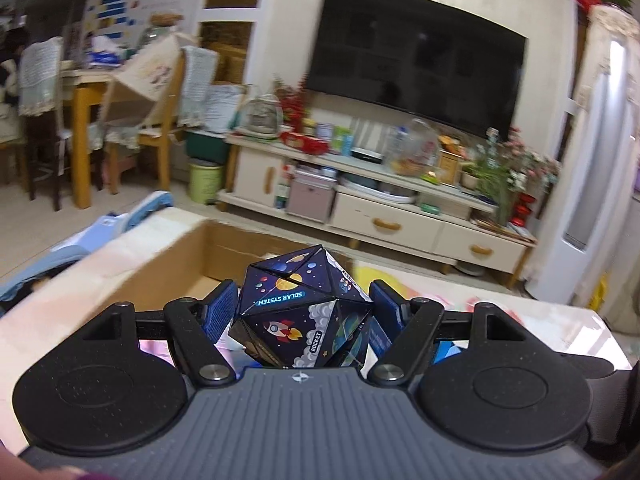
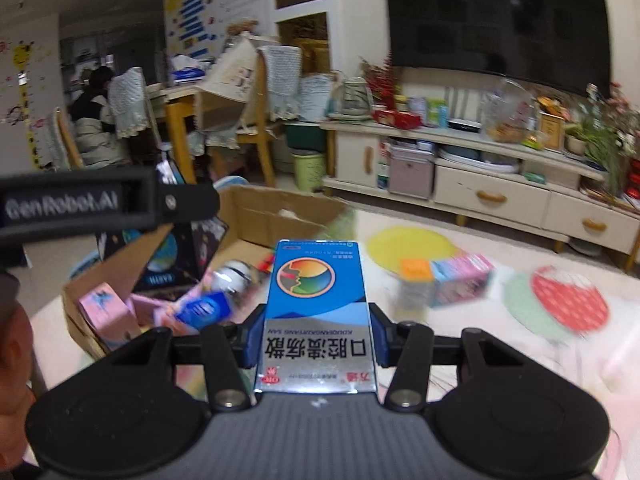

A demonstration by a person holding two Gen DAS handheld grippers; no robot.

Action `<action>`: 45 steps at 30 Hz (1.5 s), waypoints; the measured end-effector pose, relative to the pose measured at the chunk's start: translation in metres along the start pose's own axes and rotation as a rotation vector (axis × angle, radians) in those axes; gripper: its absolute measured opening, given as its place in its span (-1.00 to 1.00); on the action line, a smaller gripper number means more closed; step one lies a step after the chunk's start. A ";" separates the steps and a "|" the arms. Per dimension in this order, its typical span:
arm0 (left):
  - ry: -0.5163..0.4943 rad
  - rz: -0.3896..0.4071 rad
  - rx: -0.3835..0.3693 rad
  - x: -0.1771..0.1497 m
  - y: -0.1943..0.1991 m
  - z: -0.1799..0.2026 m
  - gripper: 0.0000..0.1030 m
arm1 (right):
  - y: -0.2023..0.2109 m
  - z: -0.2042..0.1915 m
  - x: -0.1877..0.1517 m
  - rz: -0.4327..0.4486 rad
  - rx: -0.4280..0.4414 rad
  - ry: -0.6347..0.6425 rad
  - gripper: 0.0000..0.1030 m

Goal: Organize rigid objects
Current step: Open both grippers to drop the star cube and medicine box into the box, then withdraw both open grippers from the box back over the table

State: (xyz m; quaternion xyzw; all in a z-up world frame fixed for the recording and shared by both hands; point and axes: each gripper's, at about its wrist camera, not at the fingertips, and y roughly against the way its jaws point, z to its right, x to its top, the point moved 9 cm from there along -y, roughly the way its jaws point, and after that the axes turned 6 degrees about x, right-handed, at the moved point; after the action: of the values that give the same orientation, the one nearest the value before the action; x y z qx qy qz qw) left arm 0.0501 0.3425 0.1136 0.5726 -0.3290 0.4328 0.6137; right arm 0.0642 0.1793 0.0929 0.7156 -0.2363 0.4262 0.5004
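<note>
My left gripper (image 1: 302, 306) is shut on a dark space-print puzzle cube (image 1: 300, 308) marked "SOLAR SYSTEM", held above the open cardboard box (image 1: 172, 264). My right gripper (image 2: 314, 336) is shut on a blue and silver medicine box (image 2: 316, 312), held above the table just right of the cardboard box (image 2: 280, 216). The left gripper's body (image 2: 80, 200) and its cube (image 2: 176, 256) show over the box in the right wrist view. Inside the box lie pink cartons (image 2: 106, 312), a blue packet (image 2: 204, 308) and a silver can (image 2: 234, 274).
A pink and orange carton (image 2: 448, 280) lies on the table to the right, on a patterned cloth (image 2: 560, 300). Beyond the table stand a TV cabinet (image 2: 500, 184), a TV (image 2: 496, 16), a wooden table with chairs (image 2: 224, 96) and a seated person (image 2: 94, 120).
</note>
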 end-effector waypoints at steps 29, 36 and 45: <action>0.090 -0.138 0.210 -0.004 -0.023 -0.041 0.70 | -0.100 -0.058 0.030 -0.074 0.077 0.115 0.16; 0.087 -0.103 0.207 0.004 -0.014 -0.038 1.00 | -0.080 -0.051 0.032 -0.014 0.046 0.104 0.55; 0.100 -0.100 0.198 0.005 -0.015 -0.038 1.00 | -0.041 -0.019 0.024 0.080 -0.062 0.071 0.72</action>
State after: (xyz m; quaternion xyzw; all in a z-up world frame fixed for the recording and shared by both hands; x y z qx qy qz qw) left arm 0.0623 0.3810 0.1069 0.6238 -0.2245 0.4601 0.5905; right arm 0.1004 0.2147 0.0947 0.6743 -0.2598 0.4633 0.5130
